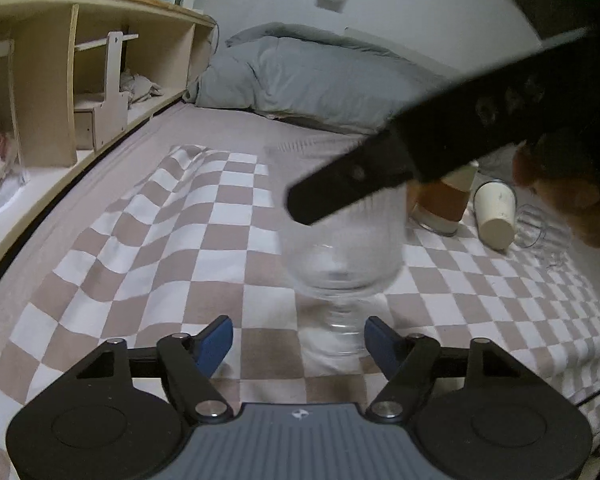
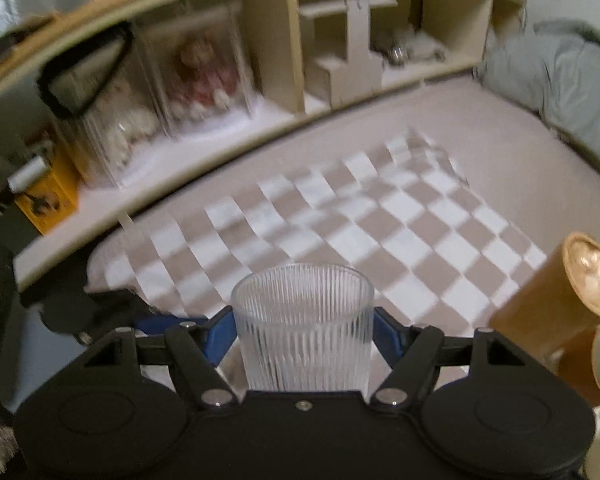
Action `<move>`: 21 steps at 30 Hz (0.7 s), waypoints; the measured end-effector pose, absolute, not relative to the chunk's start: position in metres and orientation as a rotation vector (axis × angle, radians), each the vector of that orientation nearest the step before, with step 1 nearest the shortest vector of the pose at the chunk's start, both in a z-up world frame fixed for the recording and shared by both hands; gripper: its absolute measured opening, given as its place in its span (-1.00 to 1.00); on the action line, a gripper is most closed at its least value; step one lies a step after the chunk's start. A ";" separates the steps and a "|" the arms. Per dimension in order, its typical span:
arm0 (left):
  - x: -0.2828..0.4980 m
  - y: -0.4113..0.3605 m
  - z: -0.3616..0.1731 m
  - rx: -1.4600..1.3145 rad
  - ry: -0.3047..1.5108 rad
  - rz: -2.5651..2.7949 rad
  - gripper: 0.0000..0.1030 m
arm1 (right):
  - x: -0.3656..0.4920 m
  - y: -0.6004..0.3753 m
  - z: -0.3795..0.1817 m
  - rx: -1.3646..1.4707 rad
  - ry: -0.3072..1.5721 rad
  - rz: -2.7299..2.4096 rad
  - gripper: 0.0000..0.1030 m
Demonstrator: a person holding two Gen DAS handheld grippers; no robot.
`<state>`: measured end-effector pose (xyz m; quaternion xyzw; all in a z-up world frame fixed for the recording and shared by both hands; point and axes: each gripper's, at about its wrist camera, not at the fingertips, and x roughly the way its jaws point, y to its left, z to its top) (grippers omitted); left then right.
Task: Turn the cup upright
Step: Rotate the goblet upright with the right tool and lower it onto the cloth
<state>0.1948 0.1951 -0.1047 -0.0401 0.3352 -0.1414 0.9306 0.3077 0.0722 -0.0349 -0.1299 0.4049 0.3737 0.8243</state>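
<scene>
- Right now the right gripper (image 2: 304,330) is clamping the ribbed glass cup (image 2: 304,320), its blue pads (image 2: 220,334) pressing on either side of the cup's wall.
- From the right wrist view the cup is standing with its open rim pointing away from the camera, its base hidden behind the gripper body.
- Seen from the left wrist view, the same cup (image 1: 342,248) is appearing blurred, hanging above the checkered cloth (image 1: 148,248), with the black body of the right gripper (image 1: 380,168) crossing over its top.
- A narrower glass part is showing at the cup's lower end, just above the cloth; whether it is touching the cloth I cannot tell.
- The left gripper (image 1: 298,338) is sitting with its jaws spread apart, holding nothing, its blue fingers (image 1: 216,344) flanking the lower part of the cup without touching it.
- The cloth is lying rumpled on a bed (image 1: 112,160) and is also showing in the right wrist view (image 2: 380,224).
- An orange cup (image 1: 444,200) is standing behind the glass, and a white paper cup (image 1: 496,212) is lying on its side beside it.
- The orange cup (image 2: 556,300) is tilting at the right edge of the right wrist view.
- A grey pillow (image 1: 312,76) is resting at the head of the bed.
- A wooden shelf unit (image 2: 300,40) is running along the bed's side.
</scene>
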 end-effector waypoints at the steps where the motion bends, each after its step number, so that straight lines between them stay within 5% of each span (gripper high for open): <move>1: 0.196 0.195 -0.107 -0.072 0.688 -0.283 0.33 | 0.304 0.074 -0.034 -0.267 0.842 0.803 0.40; 8: 0.197 0.198 -0.123 0.004 0.681 -0.221 -0.09 | 0.278 0.088 -0.035 -0.239 0.739 0.841 0.40; 21: 0.198 0.197 -0.119 0.018 0.681 -0.228 -0.08 | 0.273 0.086 -0.044 -0.198 0.736 0.812 0.42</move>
